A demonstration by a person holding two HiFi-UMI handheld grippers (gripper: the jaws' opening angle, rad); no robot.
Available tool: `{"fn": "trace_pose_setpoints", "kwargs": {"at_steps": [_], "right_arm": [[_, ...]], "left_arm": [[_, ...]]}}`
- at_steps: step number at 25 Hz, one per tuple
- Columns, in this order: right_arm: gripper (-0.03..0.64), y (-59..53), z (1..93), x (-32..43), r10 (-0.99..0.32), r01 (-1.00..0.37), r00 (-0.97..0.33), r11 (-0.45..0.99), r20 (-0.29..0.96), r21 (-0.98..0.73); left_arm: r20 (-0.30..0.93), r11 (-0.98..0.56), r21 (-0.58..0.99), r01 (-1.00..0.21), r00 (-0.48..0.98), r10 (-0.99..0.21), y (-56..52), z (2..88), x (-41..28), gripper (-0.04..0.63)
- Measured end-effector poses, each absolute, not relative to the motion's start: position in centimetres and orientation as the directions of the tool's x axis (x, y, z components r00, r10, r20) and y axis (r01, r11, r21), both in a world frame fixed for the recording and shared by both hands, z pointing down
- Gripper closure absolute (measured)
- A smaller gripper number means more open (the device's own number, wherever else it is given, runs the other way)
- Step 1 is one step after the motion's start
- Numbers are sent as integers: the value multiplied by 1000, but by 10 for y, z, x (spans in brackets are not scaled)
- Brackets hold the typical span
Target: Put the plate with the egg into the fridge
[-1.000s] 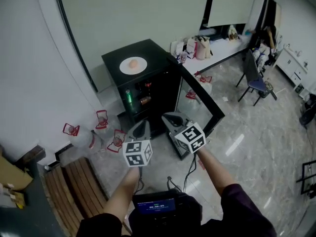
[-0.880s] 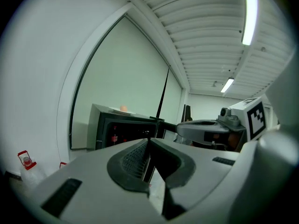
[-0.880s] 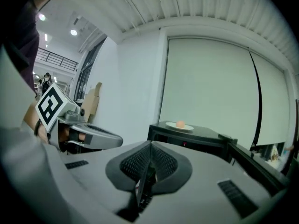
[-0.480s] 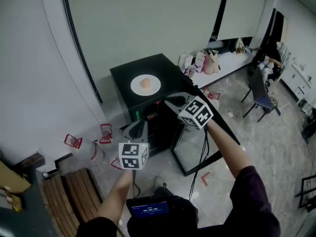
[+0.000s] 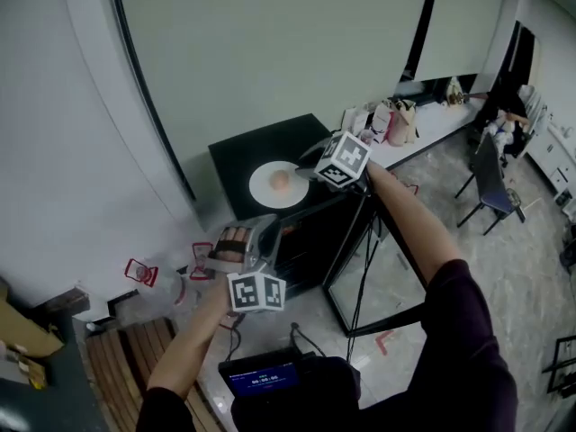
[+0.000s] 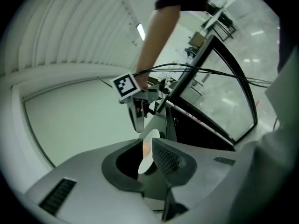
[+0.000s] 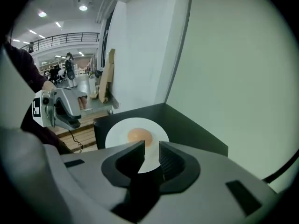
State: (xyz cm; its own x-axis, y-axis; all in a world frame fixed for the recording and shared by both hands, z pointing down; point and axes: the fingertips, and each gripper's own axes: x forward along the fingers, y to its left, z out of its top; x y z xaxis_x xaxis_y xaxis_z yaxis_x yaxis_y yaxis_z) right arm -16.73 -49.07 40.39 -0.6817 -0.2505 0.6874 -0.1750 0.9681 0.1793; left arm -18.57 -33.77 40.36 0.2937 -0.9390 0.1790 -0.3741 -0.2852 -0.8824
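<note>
1. Two hand-held grippers are in view, both clear of the fridge interior.
2. Task item: the white plate lies flat on the black top of the fridge, with the egg resting near the plate's middle. Neither is inside the fridge.
3. Fridge condition: the glass door stands swung open to the right, and the shelves are exposed.
4. Right gripper: held over the fridge top at the right edge of the plate and pointing down toward it. Its jaws have just been opening and now stand apart with a clear gap. The right gripper view shows the plate's near part through that gap. Nothing is gripped, and contact with the rim cannot be confirmed.
5. Left gripper: held low in front of the fridge's left side, well apart from the plate and rolled onto its side. Its jaws are closed together and carry nothing; the plate and egg appear only in the distance beyond them.
</note>
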Motion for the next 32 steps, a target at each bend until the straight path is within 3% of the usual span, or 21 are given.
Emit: {"fn": "trace_pose_setpoints", "kwargs": {"at_steps": [5,12,32], "right_arm": [[514,-517,422,-180,-205,-67,-510,978,836,199],[514,-528,439,-192,-147,3,-375,987,915,159],[499,-493,456,-200,-54,83,-334,993,941,86]], "left_arm": [[244,-317,-919,-234,294,-924,-354,413,-182,518],[310,-358,-924,-134,286,-907,-348,431,-179,502],[313,-339,-935,-106,205,-927,-349,449,-188,489]]}}
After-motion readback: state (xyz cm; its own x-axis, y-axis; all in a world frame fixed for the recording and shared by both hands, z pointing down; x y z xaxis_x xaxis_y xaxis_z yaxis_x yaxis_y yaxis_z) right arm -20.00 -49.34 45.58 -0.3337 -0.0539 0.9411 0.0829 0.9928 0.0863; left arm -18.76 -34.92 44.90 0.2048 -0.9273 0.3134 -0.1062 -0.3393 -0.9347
